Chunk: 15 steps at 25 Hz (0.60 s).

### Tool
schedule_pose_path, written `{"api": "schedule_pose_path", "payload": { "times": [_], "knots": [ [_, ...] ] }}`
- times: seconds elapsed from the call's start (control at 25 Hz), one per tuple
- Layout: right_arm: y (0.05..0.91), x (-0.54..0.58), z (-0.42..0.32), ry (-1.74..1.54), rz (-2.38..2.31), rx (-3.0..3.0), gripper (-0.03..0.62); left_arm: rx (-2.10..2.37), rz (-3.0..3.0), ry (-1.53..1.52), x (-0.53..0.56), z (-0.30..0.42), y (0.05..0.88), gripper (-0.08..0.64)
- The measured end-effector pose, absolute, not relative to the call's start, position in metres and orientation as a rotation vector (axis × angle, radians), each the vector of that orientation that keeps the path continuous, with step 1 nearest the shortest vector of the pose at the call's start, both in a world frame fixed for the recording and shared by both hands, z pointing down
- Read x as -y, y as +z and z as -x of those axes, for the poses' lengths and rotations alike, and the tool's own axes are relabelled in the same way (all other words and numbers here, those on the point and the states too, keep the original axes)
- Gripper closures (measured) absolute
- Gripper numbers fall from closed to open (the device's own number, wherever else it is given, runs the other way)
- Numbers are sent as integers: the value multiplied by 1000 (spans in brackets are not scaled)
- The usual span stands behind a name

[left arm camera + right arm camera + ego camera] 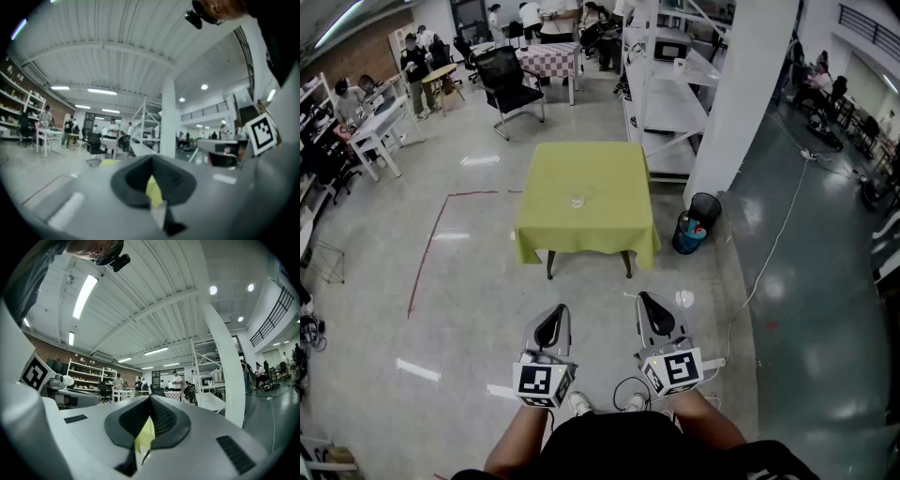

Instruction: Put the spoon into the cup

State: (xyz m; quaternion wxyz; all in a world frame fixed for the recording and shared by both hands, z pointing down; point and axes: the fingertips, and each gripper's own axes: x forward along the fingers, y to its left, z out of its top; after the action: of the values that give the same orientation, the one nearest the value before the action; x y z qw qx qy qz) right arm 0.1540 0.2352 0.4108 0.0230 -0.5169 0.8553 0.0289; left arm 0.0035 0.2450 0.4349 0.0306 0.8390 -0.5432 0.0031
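Note:
A table with a yellow-green cloth (586, 225) stands a few steps ahead on the floor. A small clear thing, probably the cup (577, 200), sits near its middle; the spoon is too small to make out. Both grippers are held low, close to the person's body and far from the table. In the head view my left gripper (553, 315) and right gripper (652, 303) point toward the table. Each pair of jaws meets at the tip with nothing between them, as the left gripper (151, 163) and right gripper (150, 400) show in their own views.
A white pillar (741, 94) and white shelving (666, 84) stand right of the table, with a black bin (698, 220) at the pillar's foot. A black chair (511, 84) and people at desks are behind. A red tape line (431, 239) and a white cable (773, 253) lie on the floor.

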Motion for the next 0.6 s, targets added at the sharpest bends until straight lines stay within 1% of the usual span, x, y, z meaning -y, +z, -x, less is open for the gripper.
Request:
{"api": "schedule_pose_path", "payload": {
  "times": [0.32, 0.6],
  "knots": [
    [413, -228, -146, 95, 1615, -2649, 584, 1664, -2584, 14, -241, 5, 438, 555],
    [414, -229, -124, 55, 1647, -2626, 584, 1648, -2594, 17, -244, 30, 436, 555]
  ]
}}
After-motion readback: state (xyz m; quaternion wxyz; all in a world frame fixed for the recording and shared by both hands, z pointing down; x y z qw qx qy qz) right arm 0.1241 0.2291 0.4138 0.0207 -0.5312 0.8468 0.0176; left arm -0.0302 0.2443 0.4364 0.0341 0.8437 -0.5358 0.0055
